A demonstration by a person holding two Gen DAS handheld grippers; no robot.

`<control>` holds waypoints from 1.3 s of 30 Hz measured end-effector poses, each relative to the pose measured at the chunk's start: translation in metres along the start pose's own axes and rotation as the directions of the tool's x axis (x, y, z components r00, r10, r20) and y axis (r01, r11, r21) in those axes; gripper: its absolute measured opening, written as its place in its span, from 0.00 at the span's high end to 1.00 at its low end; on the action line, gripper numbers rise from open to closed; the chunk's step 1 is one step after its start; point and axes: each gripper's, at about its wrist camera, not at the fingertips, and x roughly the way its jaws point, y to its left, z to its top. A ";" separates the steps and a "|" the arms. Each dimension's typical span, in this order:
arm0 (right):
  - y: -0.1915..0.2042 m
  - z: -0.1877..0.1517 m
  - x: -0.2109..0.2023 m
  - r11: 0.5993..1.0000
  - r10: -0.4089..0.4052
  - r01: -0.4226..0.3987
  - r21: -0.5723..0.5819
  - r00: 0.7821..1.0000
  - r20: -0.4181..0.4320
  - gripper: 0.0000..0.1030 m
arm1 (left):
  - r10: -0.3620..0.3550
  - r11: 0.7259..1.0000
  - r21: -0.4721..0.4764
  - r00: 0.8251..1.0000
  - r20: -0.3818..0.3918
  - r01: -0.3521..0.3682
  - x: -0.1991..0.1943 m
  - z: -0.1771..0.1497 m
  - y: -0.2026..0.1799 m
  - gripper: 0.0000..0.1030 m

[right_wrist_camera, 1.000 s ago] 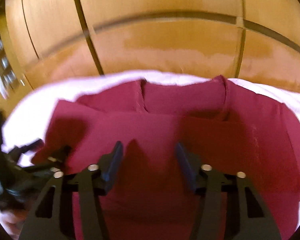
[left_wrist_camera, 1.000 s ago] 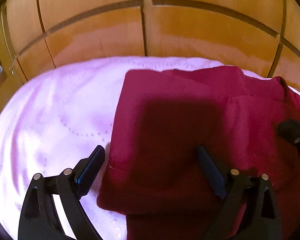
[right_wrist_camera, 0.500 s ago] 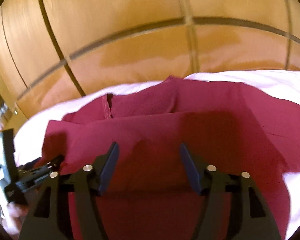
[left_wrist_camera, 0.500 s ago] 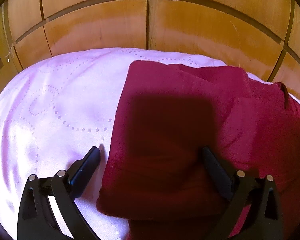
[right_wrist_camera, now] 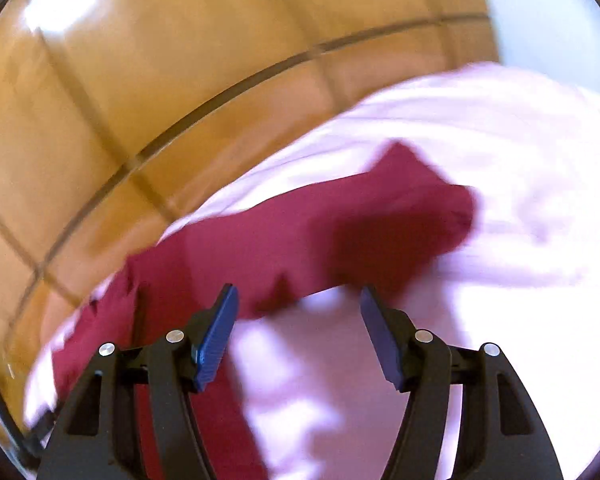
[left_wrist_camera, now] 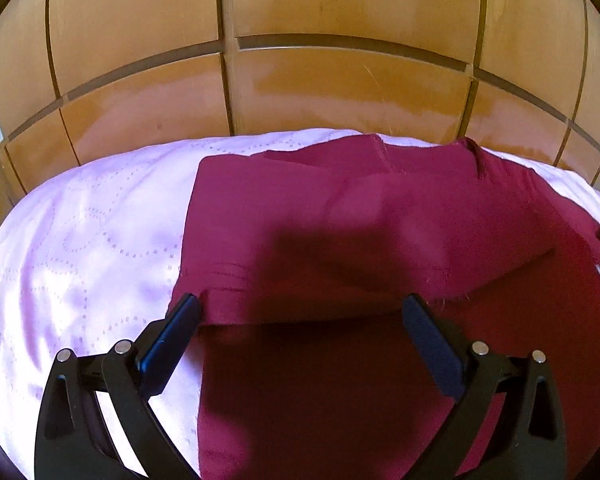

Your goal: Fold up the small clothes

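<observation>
One maroon garment (left_wrist_camera: 340, 240) on bedspread (left_wrist_camera: 80, 240)

We see a pale pink quilted bedspread (left_wrist_camera: 80, 240), stitched in dotted loops and glossy where light strikes it, spread wide below a wall of orange-brown wooden cabinet panels (left_wrist_camera: 340, 92). Dark grooves divide those panels into rectangles directly behind the bedspread's far edge. In the blurred right wrist view, a pale wall (right_wrist_camera: 548, 12) stands right of the panels, above the bedspread.
</observation>
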 end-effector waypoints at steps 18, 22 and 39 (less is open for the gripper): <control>-0.073 0.020 0.052 0.948 0.037 -0.029 0.315 0.999 -0.021 0.77 | 0.020 1.000 0.008 0.994 -0.111 -0.019 0.031 -0.001 0.000 0.02; -0.065 0.022 0.044 0.946 0.078 -0.078 0.313 0.997 0.013 0.91 | -0.004 1.000 -0.012 0.993 -0.114 0.002 0.031 -0.002 0.003 0.02; 0.079 -0.002 0.010 0.825 0.498 -0.480 0.300 0.867 0.017 0.91 | -0.023 0.999 -0.030 0.994 -0.107 0.020 0.032 -0.002 0.005 0.02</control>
